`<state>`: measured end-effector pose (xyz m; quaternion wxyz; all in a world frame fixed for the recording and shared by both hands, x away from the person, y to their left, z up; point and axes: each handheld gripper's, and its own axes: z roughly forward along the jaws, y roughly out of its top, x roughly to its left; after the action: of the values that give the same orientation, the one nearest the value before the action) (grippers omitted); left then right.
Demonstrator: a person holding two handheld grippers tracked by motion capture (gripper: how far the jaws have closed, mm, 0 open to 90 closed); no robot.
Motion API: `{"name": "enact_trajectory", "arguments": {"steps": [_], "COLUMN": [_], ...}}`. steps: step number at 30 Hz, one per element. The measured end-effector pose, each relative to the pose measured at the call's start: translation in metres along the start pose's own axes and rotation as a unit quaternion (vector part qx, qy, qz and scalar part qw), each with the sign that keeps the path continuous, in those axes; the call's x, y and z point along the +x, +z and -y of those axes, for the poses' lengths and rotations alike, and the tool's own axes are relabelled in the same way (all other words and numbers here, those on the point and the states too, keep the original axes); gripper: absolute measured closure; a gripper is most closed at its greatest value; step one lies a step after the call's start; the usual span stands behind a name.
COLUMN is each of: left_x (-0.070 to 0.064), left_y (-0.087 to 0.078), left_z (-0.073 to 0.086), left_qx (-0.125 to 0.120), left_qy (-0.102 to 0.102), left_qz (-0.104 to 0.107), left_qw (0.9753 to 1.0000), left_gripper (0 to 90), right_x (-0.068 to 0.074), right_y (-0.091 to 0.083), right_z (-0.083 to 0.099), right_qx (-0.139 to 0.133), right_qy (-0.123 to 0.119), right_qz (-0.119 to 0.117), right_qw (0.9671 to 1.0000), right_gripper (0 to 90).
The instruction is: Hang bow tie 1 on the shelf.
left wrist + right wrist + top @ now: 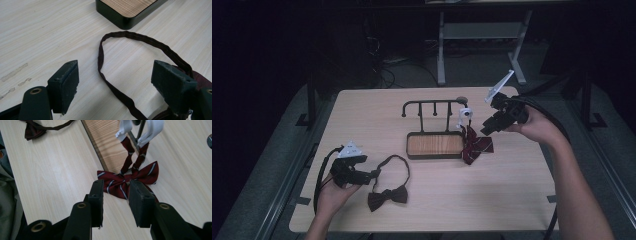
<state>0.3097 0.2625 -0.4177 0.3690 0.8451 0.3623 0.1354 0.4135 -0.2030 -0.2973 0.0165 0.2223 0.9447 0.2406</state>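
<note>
While both tongs hang spread and empty, the striped bow tie (476, 144) droops off the rack's (435, 129) right end; soft, light cloth (likely slippery), best pinched at its knot.

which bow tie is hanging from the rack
The red striped bow tie, hung by its white strap at the rack's right end; the dark brown bow tie lies flat on the table.
</note>
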Motion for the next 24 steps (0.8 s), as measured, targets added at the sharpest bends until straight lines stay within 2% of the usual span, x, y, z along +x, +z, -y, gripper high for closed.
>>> {"name": "enact_trajectory", "arguments": {"steps": [16, 24], "left_x": [-0.001, -0.001], "left_y": [0.002, 0.002], "left_z": [0.000, 0.001], "left_qx": [0.005, 0.008], "left_qy": [-0.002, -0.001], "left_qz": [0.000, -0.001], "left_qw": [1.0000, 1.0000], "left_gripper": [22.1, 22.2], "right_x": [0.012, 0.012], "right_y": [0.012, 0.021], "right_z": [0.016, 0.030], "right_qx": [-0.001, -0.004], "right_qy": [-0.007, 0.002], "right_qz": [-0.010, -0.013], "right_qw": [0.9999, 0.9999], "right_gripper": [55.6, 49.3]}}
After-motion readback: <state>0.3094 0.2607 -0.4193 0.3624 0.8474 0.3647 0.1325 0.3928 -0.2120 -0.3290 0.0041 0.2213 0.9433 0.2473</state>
